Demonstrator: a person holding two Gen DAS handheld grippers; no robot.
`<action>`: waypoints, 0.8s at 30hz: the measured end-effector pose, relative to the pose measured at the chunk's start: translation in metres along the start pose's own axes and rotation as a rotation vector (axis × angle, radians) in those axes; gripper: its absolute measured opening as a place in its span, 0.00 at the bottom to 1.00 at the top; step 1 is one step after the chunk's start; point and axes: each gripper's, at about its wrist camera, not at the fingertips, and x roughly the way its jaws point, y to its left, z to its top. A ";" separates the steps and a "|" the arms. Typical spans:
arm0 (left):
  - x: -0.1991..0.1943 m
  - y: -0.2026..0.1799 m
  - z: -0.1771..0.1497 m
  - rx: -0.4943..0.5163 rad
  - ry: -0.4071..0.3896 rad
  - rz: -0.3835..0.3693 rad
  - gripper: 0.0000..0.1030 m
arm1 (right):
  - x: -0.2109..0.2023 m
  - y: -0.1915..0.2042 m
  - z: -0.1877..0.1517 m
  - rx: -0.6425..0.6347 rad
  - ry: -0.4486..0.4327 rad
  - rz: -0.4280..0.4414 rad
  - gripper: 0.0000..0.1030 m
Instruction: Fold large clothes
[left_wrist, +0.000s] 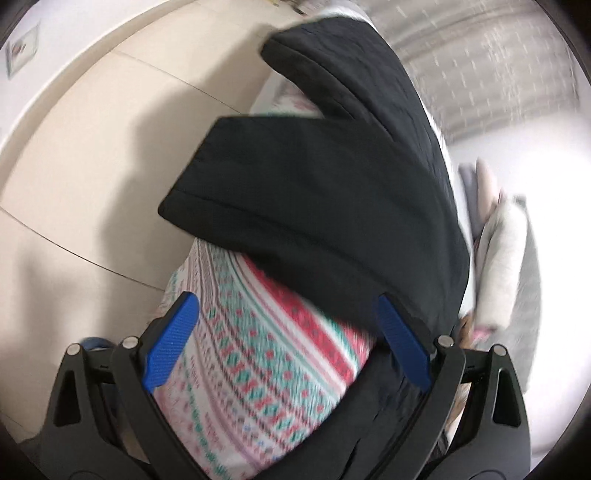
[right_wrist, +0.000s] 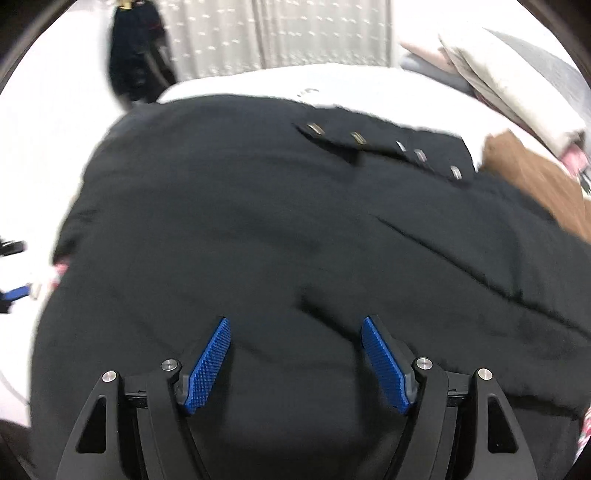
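Observation:
A large black padded coat (right_wrist: 277, 221) lies spread over the bed, with a row of metal snaps (right_wrist: 419, 155) along its far edge. In the left wrist view the black coat (left_wrist: 332, 192) hangs over the bed's side, its sleeves draped across a patterned red, teal and white sheet (left_wrist: 266, 362). My left gripper (left_wrist: 286, 310) is open, with the sheet and the coat's edge between its blue pads. My right gripper (right_wrist: 295, 325) is open just above the coat's near part, holding nothing.
A beige tiled floor (left_wrist: 81, 177) lies to the left of the bed. A stack of folded clothes (right_wrist: 509, 81) sits at the bed's far right, a brown garment (right_wrist: 532, 184) beside it. A grey curtain (right_wrist: 280, 33) hangs behind. A dark garment (right_wrist: 136, 51) hangs at the far left.

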 end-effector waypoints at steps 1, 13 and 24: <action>0.003 0.005 0.006 -0.003 -0.020 -0.017 0.94 | -0.011 0.005 0.002 -0.012 -0.026 0.000 0.73; 0.084 0.124 0.009 -0.402 -0.083 -0.436 0.94 | -0.070 -0.022 -0.022 0.077 -0.037 0.044 0.73; 0.132 0.164 0.010 -0.627 -0.162 -0.611 0.94 | -0.075 -0.052 -0.033 0.170 -0.030 0.048 0.73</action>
